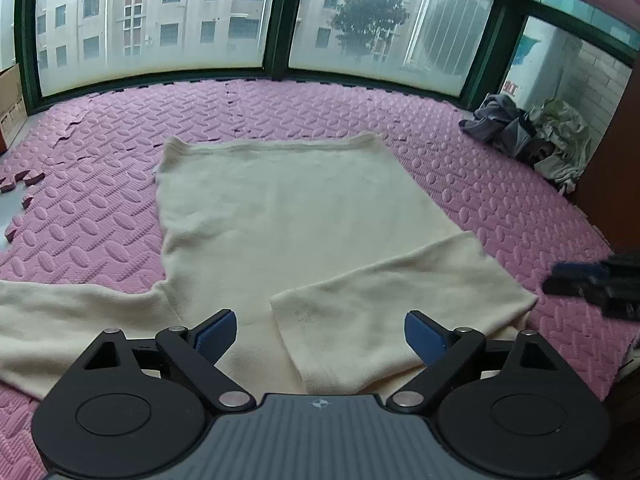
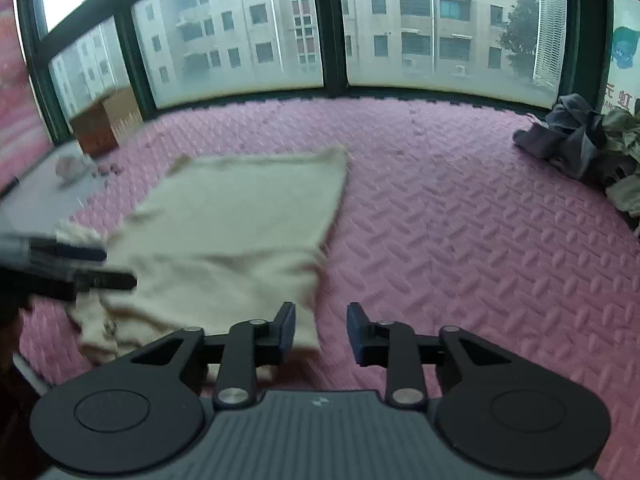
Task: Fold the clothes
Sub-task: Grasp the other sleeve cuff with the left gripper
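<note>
Where mat spreads, sweater lies.

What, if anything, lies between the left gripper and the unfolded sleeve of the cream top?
Nothing visible does. The left gripper hangs open over the cream top; the unfolded sleeve lies flat on the pink mat to its left, with only cloth between. The clothes pile sits far off by the window.
</note>
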Tool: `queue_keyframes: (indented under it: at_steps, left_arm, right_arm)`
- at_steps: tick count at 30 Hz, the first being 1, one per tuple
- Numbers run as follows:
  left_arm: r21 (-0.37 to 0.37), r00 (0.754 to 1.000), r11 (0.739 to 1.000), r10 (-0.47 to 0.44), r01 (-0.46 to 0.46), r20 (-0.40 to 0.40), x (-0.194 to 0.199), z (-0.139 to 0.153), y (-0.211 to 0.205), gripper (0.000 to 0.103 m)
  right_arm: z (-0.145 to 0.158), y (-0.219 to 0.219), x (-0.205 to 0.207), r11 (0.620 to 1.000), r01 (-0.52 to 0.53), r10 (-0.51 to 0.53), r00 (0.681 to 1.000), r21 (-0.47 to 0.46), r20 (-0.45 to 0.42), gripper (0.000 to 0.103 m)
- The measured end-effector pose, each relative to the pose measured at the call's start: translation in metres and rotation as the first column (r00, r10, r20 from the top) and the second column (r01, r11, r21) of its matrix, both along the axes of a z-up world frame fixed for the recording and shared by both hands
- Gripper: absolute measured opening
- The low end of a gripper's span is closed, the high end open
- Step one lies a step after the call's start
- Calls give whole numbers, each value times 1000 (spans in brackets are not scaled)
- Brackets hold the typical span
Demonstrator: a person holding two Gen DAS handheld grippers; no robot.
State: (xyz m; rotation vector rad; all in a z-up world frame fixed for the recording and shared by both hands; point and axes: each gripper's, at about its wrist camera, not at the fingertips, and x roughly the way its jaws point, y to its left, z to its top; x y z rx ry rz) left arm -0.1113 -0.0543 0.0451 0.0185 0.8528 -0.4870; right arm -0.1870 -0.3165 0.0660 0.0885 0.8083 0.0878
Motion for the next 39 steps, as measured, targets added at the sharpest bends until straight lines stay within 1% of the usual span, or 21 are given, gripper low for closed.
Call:
queue_keyframes:
  at_steps: [3,6,8,10,11,13,15,18,20,22,24,27,29,31,32,33,35,37,39]
  left_arm:
    - [9,1000,1000,-3,3,-18,5,-6,-4,93]
    - [22,1000,1000,-12,12,-27,7,-11,-9,86]
    - [40,1000,999,-19,19,-8,4,-10,-12,79]
    - [44,1000,999,-23,23,-2,4,-10,-13,61]
    - [42,1000,999,-24,24,-2,4,-10,-13,56]
    - [28,999,999,-30,30,-13,5,-9,-13,26]
    - [10,999,999,-35,36,-27,6,-9,-13,19]
    - [6,999,999,-42,42,-5,5,-5,-11,18]
    - [-17,999,999,-41,41,-9,7,-2,-7,21]
    - [-28,999,999,-44,43,-13,7,-2,-4,37]
    - [-12,999,999,-45,45,1,5,-1,-4,44]
    - [-8,999,999,-36,36,-10,7,-4,-3,49]
    - [1,1000,1000,-25,25,-18,9,-8,-4,49]
    - [7,1000,1000,-23,23,-11,9,-10,-6,45]
    - [14,1000,1000,-26,26,-6,8,-10,-7,39]
    - [16,1000,999,-29,29,-9,9,-10,-8,22]
    - [8,1000,1000,-28,28,-14,9,-9,-9,11]
    - [-3,1000,1000,-28,28,-3,8,-3,-9,8]
    - [-9,999,999,-33,33,38,4,10,-10,8]
  right_arm:
    - [-7,0,-8,1000,-11,11,1000,13,-12,35]
    - [-13,2,-9,999,-16,17,1000,38,-21,35]
    - [-17,5,-8,998,-17,19,999,53,-26,35]
    - [-20,6,-7,997,-15,17,999,75,-31,35]
    - [-21,8,-6,996,-13,16,999,86,-30,35]
    - [-23,12,-4,995,-8,10,1000,103,-28,36]
    - [-26,14,-3,993,3,1,999,116,-35,36]
    - [-31,17,-4,994,23,-19,999,105,-35,35]
    - [-31,19,-6,995,25,-23,999,96,-24,35]
    - [-31,19,-6,995,31,-30,999,98,-18,35]
    - [-32,18,-6,993,43,-42,999,109,-16,35]
    - [-33,15,-5,991,61,-60,998,120,-16,35]
    - [-33,15,-6,990,68,-67,998,121,-15,35]
    - [-34,16,-6,991,70,-69,998,110,-11,35]
    - [-34,17,-6,992,71,-70,997,104,-9,35]
    - [-34,17,-6,992,73,-73,997,101,-7,35]
    - [-35,18,-6,991,79,-78,997,106,-5,35]
    - [-35,19,-6,992,80,-80,997,100,0,35]
    - [-36,22,-7,993,80,-81,997,83,8,35]
